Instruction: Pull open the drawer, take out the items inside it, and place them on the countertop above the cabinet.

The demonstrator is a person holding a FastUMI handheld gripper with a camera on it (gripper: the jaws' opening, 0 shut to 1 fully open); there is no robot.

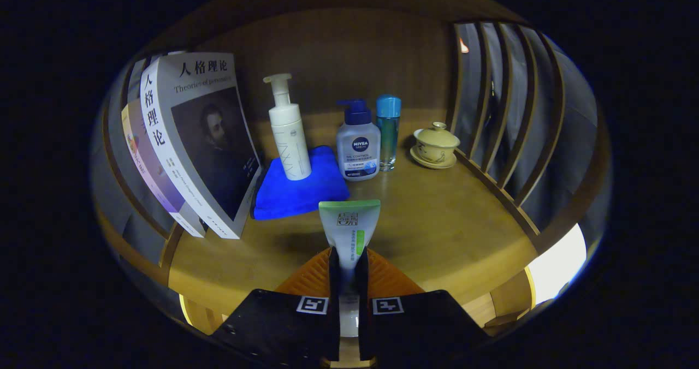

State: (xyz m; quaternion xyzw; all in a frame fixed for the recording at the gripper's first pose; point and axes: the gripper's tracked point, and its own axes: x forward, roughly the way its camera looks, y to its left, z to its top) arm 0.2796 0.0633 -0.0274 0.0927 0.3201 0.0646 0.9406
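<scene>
— So, where's the claw (348,268) now?

— I've got it closed on a tube (349,230), both fingers pressing its lower end. The tube's flat crimped end sticks up at twelve o'clock from the fingertips, above the countertop (437,227).

— Is it down yet?

— I can't tell whether it touches the wood. It looks to hang just over the near part of the top, with a shadow under it at about ten o'clock.

— What else is up there?

— Just beyond the tube, at eleven o'clock, a blue cloth (295,186) lies flat with a white pump bottle (289,134) standing on it. At twelve to one o'clock stands a pump bottle with a dark blue head (357,148), and touching or just beside it a slim bottle with a blue cap (388,131). Further out at two o'clock sits a lidded cup (436,144) on its saucer. At ten o'clock books (191,140) lean against the slatted side.

— How far along are we, then?

— My guess: the drawer is already open and this tube came out of it, so I'm at the placing step. Whether the bottles came from the drawer too, I can't say. The free spot is straight ahead, short of the cloth. Left to do: set the tube down, let go, and check the drawer for more.
</scene>
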